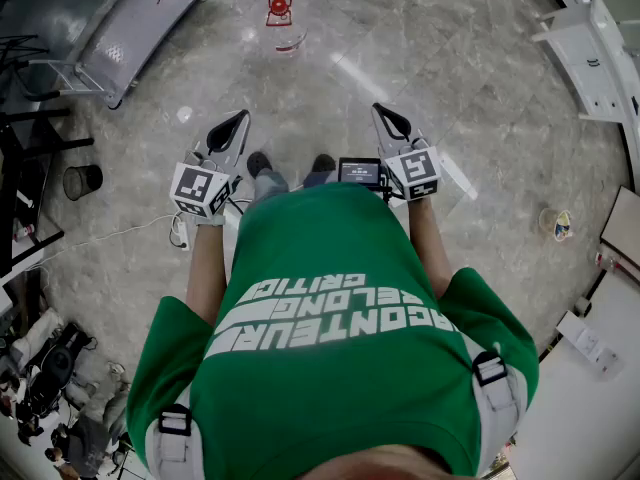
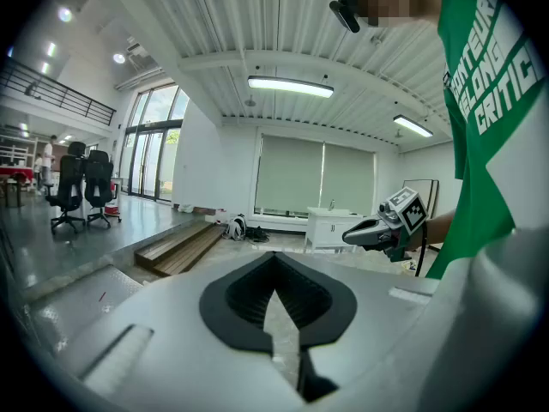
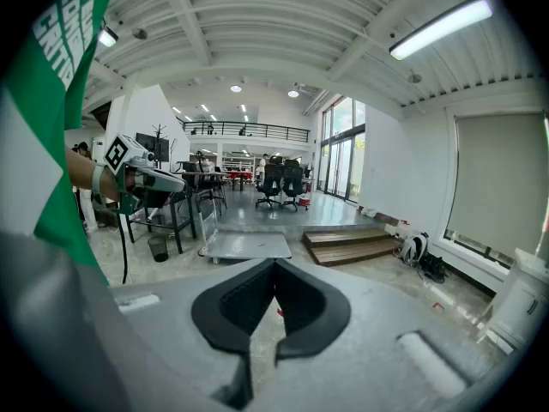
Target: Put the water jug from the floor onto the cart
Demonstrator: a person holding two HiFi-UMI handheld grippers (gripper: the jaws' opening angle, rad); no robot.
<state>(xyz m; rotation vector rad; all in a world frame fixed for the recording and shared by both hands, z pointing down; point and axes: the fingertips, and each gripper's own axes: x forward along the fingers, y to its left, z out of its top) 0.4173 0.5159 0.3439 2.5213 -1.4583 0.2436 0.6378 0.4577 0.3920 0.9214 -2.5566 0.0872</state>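
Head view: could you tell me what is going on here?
A person in a green shirt stands holding a gripper in each hand. The left gripper and right gripper are both shut and empty. The cart stands ahead on the left, and what may be the jug, red-topped, sits on the floor.

Your green printed T-shirt [image 1: 330, 308] hides your legs in the head view, and only your dark shoes [image 1: 259, 161] peek out. The flat grey metal cart [image 1: 140, 23] runs off the top edge. The red-and-clear water jug [image 1: 281, 8] is too small for detail, and so is the text on the small black screen [image 1: 359, 172].
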